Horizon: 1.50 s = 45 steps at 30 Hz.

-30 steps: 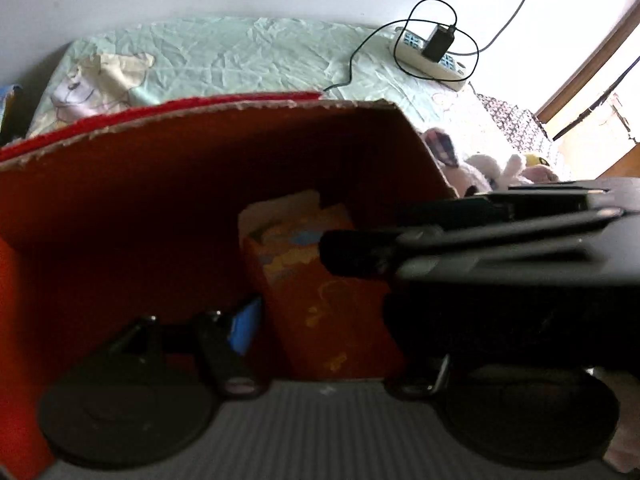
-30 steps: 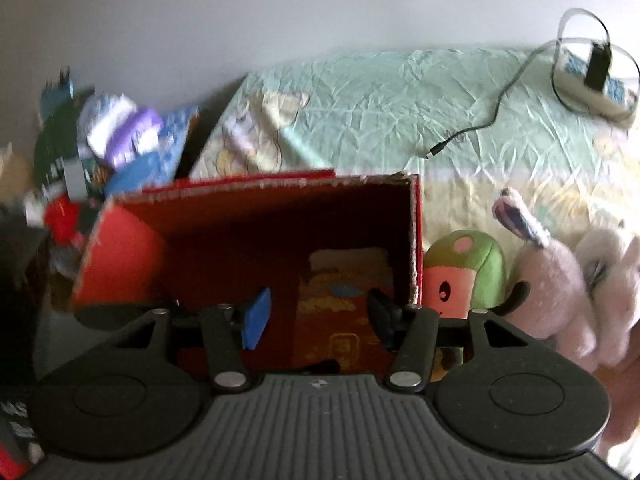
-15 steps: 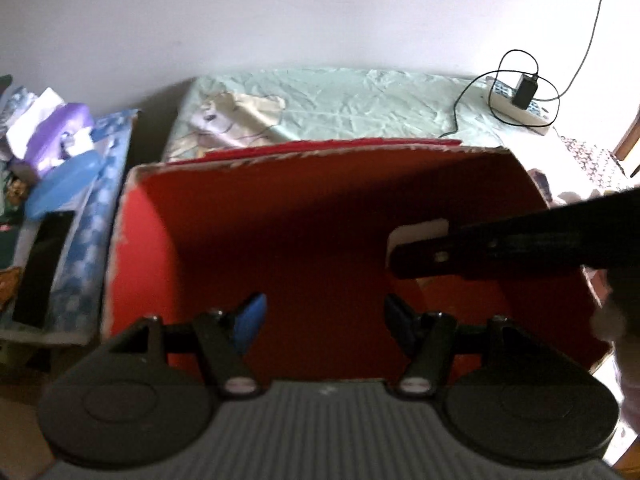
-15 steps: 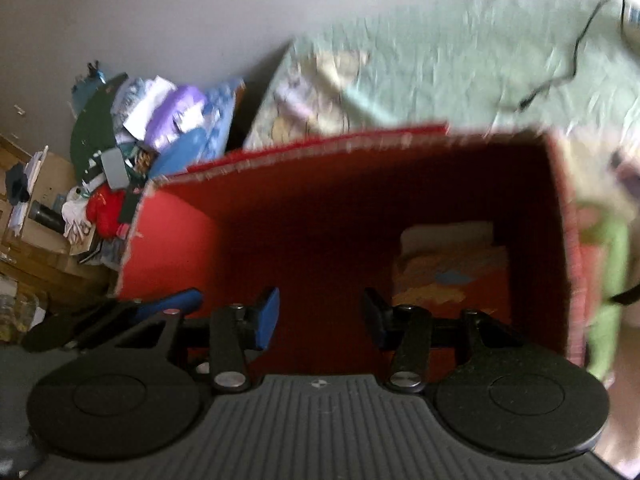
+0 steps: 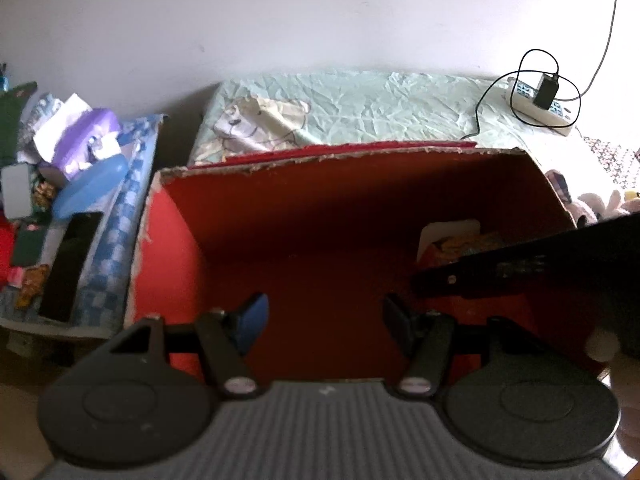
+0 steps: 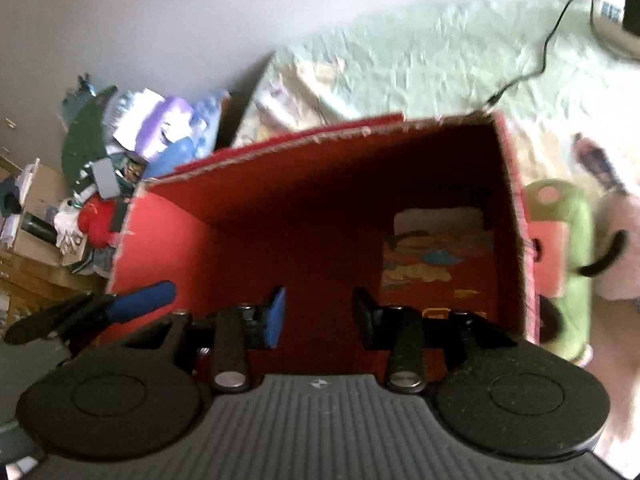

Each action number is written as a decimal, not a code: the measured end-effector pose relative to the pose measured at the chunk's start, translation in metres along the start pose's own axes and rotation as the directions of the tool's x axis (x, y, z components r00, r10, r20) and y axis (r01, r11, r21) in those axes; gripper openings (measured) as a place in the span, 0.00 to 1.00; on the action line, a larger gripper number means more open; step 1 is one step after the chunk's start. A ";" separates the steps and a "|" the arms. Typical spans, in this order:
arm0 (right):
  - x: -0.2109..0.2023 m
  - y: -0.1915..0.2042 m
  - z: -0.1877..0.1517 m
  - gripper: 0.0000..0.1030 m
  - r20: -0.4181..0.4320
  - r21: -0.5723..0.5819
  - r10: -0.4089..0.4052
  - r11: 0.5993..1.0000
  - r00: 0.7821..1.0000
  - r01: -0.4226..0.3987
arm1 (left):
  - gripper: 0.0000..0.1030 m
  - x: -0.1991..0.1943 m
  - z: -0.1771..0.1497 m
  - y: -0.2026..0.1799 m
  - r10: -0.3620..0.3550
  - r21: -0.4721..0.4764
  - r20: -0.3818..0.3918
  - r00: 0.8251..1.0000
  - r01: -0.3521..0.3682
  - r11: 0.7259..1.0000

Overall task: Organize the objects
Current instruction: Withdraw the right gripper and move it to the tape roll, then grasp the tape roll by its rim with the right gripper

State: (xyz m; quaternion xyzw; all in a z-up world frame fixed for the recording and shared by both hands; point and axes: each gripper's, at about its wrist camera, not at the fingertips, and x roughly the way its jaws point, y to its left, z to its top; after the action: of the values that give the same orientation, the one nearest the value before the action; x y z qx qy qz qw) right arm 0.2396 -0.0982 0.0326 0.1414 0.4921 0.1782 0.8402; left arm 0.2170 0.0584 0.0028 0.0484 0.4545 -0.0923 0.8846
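1. The red cardboard box (image 5: 280, 240) stands open-topped on the bed (image 5: 380, 100), its torn rim facing up, so things can be dropped in from above; both cameras look down into it.
2. A patterned orange packet (image 6: 436, 256) stands upright inside, against the box's right wall and near the far corner. That placement looks deliberate, since it leaves the rest of the floor free for more items.
3. The left tongs (image 5: 322, 316) hover over the near edge of the box with their jaws well apart and nothing between them, apparently ready for a next pick.
4. The right tongs (image 6: 318, 312) also point into the box; their jaws are closing, with only bare red cardboard showing between them, so they grip nothing.
5. A green plush toy (image 6: 560, 248) leans just outside the right wall, with a pale plush (image 6: 616, 248) beside it; these seem the likeliest things still to be packed.
6. A power strip (image 5: 540, 108) and its cable lie on the bed behind the box, well apart from the work.
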 end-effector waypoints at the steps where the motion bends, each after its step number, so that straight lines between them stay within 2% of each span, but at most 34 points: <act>1: -0.008 0.002 -0.006 0.40 0.019 -0.016 -0.003 1.000 1.000 0.004 | 0.63 -0.003 -0.001 -0.003 0.013 0.007 0.004 1.000 -0.013 1.000; 5: -0.038 0.001 -0.029 0.40 0.073 -0.066 0.011 0.998 0.997 -0.006 | 0.63 -0.019 -0.007 -0.013 0.053 0.026 0.021 0.998 -0.054 0.998; 9: -0.052 0.003 -0.045 0.40 0.108 -0.107 0.038 0.994 0.993 -0.026 | 0.63 -0.037 -0.015 -0.020 0.081 0.024 0.030 0.996 -0.082 0.996; 18: -0.079 0.011 -0.076 0.39 0.130 -0.209 0.140 0.972 0.982 -0.111 | 0.62 -0.068 -0.042 -0.034 0.129 -0.006 0.018 0.991 -0.129 0.992; 24: -0.082 0.010 -0.101 0.39 0.045 -0.275 0.204 0.944 0.978 -0.184 | 0.55 -0.082 -0.068 -0.037 0.118 -0.045 -0.032 0.993 -0.119 0.992; 29: -0.064 0.006 -0.123 0.39 -0.060 -0.293 0.182 0.937 0.982 -0.191 | 0.47 -0.087 -0.096 -0.041 0.070 -0.064 -0.104 0.992 -0.077 0.995; 33: -0.045 0.007 -0.132 0.39 -0.135 -0.282 0.151 0.942 0.979 -0.184 | 0.38 -0.083 -0.120 -0.047 0.040 -0.077 -0.175 0.984 -0.055 0.996; 38: -0.032 0.011 -0.137 0.39 -0.171 -0.250 0.144 0.951 0.975 -0.184 | 0.24 -0.072 -0.141 -0.053 0.016 -0.105 -0.244 0.970 -0.043 0.994; 40: -0.026 0.014 -0.137 0.39 -0.179 -0.244 0.135 0.954 0.975 -0.177 | 0.22 -0.066 -0.145 -0.054 0.006 -0.116 -0.257 0.966 -0.037 0.993; 45: -0.017 0.014 -0.140 0.31 -0.195 -0.216 0.124 0.962 0.973 -0.166 | 0.14 -0.053 -0.155 -0.056 0.008 -0.128 -0.289 0.957 -0.047 0.991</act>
State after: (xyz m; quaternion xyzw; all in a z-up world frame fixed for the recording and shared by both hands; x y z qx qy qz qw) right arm 0.1070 -0.0839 -0.0151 0.0618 0.5301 0.3076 0.7878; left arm 0.0518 0.0365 -0.0447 0.0085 0.5830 -0.0416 0.8113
